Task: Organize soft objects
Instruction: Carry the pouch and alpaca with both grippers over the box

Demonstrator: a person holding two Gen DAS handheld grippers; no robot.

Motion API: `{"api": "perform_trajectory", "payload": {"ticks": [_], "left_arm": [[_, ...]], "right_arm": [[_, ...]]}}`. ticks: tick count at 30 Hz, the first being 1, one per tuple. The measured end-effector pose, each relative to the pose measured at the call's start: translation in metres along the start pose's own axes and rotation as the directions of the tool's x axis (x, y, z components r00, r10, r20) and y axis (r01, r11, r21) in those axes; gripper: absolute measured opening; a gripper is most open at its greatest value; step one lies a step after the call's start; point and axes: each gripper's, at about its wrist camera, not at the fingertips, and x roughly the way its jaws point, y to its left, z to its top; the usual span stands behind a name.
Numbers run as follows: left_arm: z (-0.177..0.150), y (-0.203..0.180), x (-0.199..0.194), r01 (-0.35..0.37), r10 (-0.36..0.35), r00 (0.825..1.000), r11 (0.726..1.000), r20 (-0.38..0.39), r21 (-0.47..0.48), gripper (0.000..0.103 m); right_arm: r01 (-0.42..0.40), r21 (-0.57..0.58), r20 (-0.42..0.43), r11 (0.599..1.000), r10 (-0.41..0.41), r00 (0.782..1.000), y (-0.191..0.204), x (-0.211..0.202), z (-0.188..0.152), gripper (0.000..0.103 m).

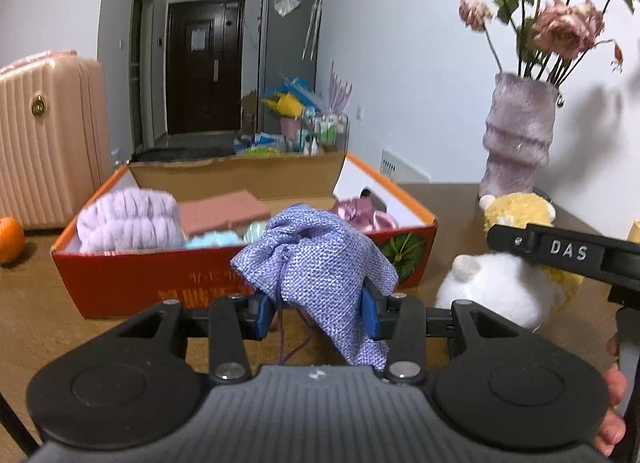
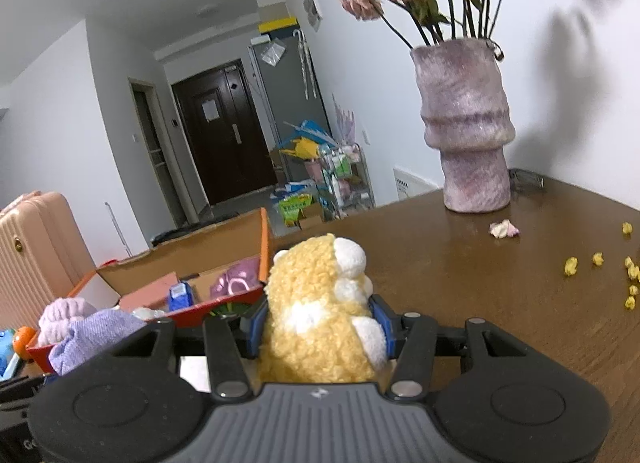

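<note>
The left gripper (image 1: 318, 313) has its two blue pads pressed on a purple cloth bag (image 1: 320, 263). The jaws are partly closed, and the bag is squeezed between them. The bag looks lifted off the table, with its string hanging down under the pads.

The right gripper (image 2: 320, 327) is partly closed too. It hugs a fluffy yellow bear (image 2: 316, 311) from both sides, and the bear sits right between its pads.

Just past the left pads is the orange box (image 1: 120, 283). It is open on top. Inside it lie a fuzzy lilac towel (image 1: 128, 219), a pink flat pad (image 1: 224, 211), something light blue (image 1: 216, 239) and a shiny pink thing (image 1: 364, 213). So some soft things are already put away.

To the right of the left pads, a white plush toy (image 1: 496, 287) sits on the brown table (image 2: 480, 283), and no gripper holds it.

Far past the right pads stands a purple vase (image 2: 468, 127) with dry flowers. Little yellow bits (image 2: 570, 266) lie on the table near it.

I think the job is about half done. The bag and the bear still need to go into the box, then the white toy.
</note>
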Motion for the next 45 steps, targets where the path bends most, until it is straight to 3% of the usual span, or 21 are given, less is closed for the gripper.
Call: {"api": "perform_trajectory", "payload": {"ticks": [17,45], "left_arm": [[0.028,0.022,-0.015,-0.035,0.043,0.990,0.998,0.132,-0.059,0.042],[0.068,0.065,0.035,-0.149,0.170,0.958,0.983,0.231,-0.109,0.042]], "right_arm": [[-0.043,-0.024,0.097,0.999,0.045,0.994,0.030,-0.001,0.012,0.051],[-0.091,-0.051,0.139,0.995,0.097,0.986,0.095,0.075,0.028,0.051]]}}
